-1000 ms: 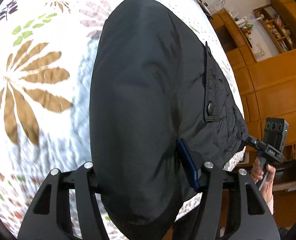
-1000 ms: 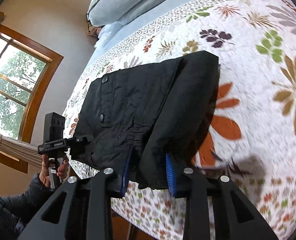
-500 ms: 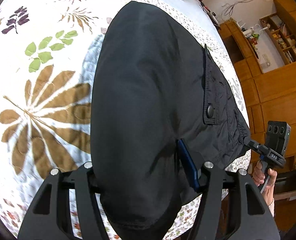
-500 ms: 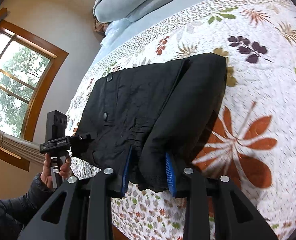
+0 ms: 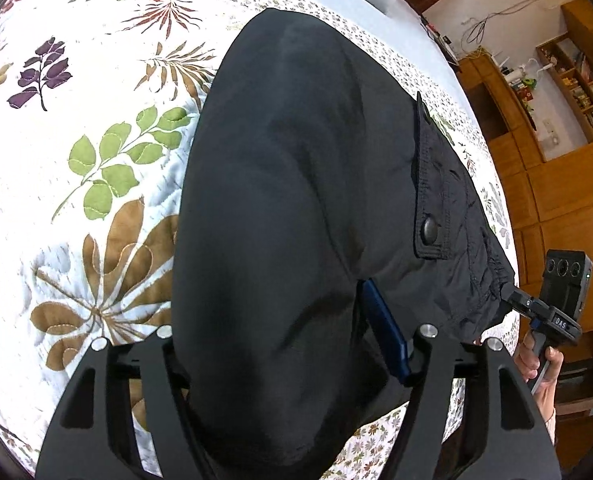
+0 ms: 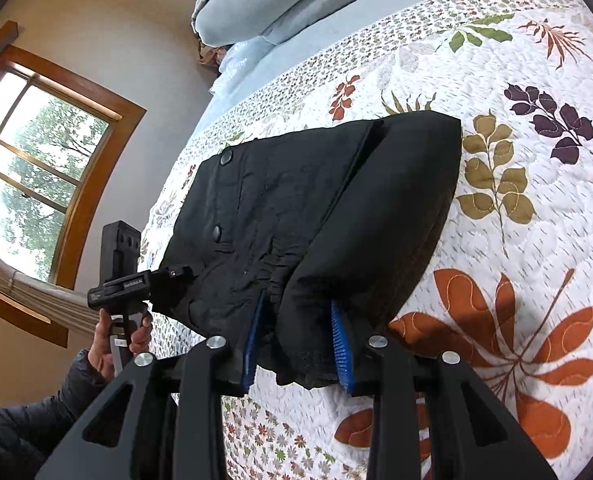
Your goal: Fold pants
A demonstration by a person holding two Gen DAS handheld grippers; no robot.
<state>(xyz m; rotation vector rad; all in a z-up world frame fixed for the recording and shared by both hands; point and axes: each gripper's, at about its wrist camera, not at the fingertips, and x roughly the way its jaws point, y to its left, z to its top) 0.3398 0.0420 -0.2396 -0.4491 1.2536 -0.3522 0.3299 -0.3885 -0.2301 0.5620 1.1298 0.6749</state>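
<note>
Pants [image 6: 316, 216], black quilted, folded, on leaf-print quilt [image 6: 516, 100]

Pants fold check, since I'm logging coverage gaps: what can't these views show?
- Left gripper: its left finger hidden behind the black pants, left wrist view.
- Pants' underside against the quilt: hidden, both views.
- Shelf items: too small.

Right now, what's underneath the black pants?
The pants lie on a leaf-print quilt on the bed, which shows all around them. Both sets of jaws grip their near edge. Whatever lies directly beneath the fabric is covered, so I can't see it.
</note>
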